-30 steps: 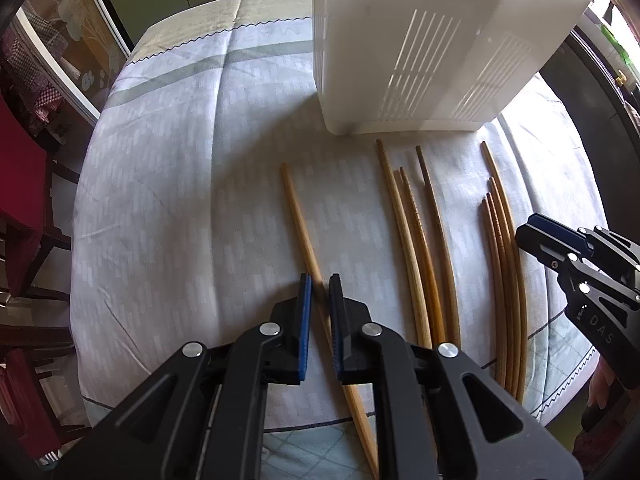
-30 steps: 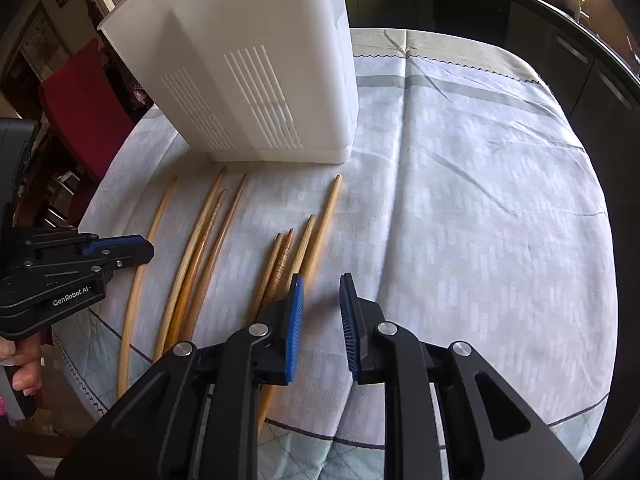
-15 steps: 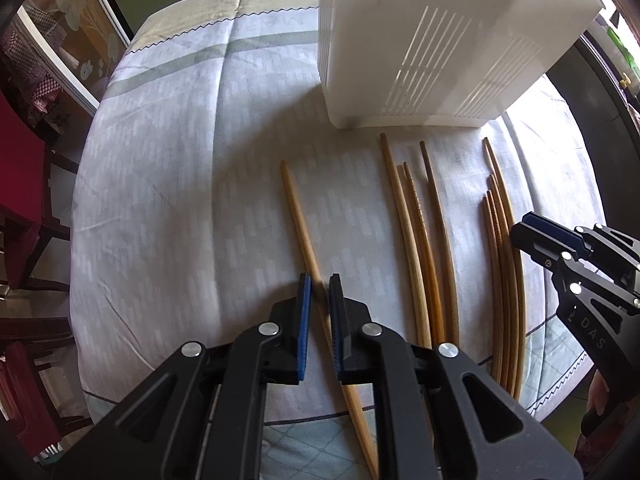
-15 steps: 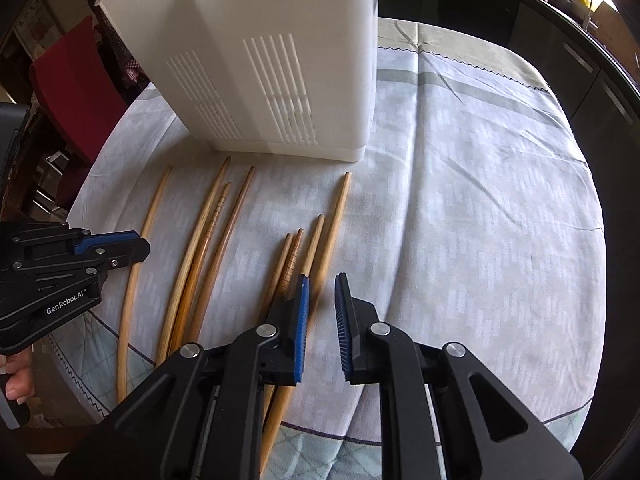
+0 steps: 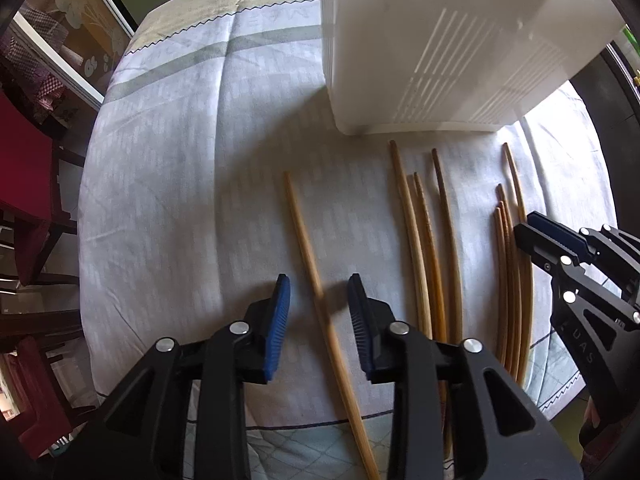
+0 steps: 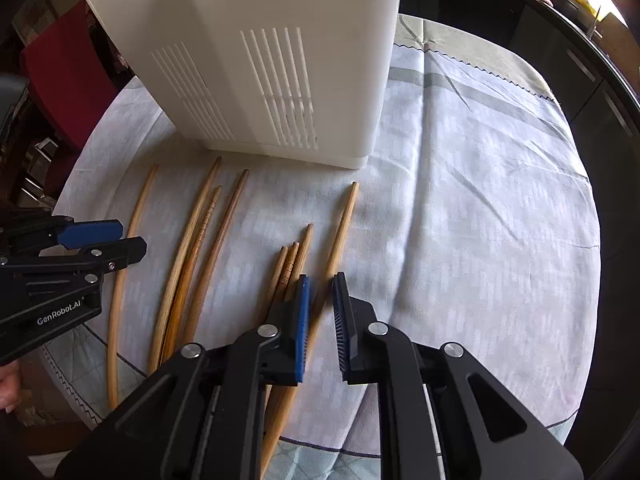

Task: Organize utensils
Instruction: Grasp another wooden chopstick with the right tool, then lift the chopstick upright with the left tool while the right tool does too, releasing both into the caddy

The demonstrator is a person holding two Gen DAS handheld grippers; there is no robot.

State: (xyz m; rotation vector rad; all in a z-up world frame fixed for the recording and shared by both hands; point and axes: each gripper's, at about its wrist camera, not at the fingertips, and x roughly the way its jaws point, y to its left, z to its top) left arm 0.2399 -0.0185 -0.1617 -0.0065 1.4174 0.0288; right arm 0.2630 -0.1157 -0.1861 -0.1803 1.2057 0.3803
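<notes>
Wooden chopsticks (image 5: 416,240) lie flat, roughly parallel, tips toward the upright white slotted holder (image 5: 440,52)

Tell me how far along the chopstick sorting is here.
Nothing looks done: all eight chopsticks lie on the tablecloth in front of the white bin. In hand: the open left gripper straddles the lone chopstick without clamping it; the open right gripper hangs over the outermost chopstick. Left: gripping and binning every stick.
</notes>
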